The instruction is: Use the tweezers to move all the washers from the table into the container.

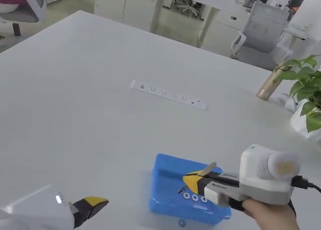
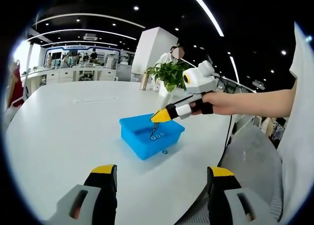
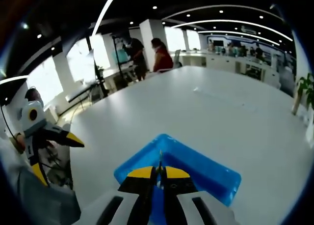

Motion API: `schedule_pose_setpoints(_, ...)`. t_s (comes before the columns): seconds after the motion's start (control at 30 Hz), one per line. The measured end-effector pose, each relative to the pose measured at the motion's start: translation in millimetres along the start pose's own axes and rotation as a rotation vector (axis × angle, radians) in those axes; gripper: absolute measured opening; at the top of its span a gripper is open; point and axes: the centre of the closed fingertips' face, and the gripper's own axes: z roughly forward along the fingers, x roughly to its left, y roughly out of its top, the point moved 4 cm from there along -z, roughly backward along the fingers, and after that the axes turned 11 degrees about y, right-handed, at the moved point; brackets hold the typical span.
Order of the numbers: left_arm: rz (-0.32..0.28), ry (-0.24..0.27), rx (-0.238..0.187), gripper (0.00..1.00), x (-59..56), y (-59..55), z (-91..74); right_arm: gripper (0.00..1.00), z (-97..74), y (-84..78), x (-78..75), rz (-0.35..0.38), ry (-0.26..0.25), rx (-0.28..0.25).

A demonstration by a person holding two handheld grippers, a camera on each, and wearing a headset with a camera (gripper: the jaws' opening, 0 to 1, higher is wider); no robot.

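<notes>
I've got the right tool (image 1: 189,181) clamped on the thin metal tweezers (image 1: 208,168), tips down in the blue plastic container (image 1: 170,159) by three small ring washers (image 1: 194,197), stray washer (image 1: 181,222) on the white desk (image 1: 100,114) just beside it, left tool (image 2: 159,173) open.

Above the blue container (image 3: 208,172), tweezers (image 3: 160,157) are gripped
The jaws of the right gripper (image 3: 158,174) are seen pressed together on the tweezers, whose thin tip is pointed into the blue container set on the white table (image 3: 196,112). The left gripper (image 3: 56,156) is seen at the left edge, well apart from the container.
</notes>
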Motion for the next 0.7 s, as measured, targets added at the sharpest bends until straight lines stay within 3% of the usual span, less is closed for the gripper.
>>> schedule_pose_setpoints(0.7, 0.004, 0.003, 0.011, 0.76, 1.6, -1.9, 1.0, 0.03, 17.4, -10.8, -11.3, 0.025, -0.015, 0.047)
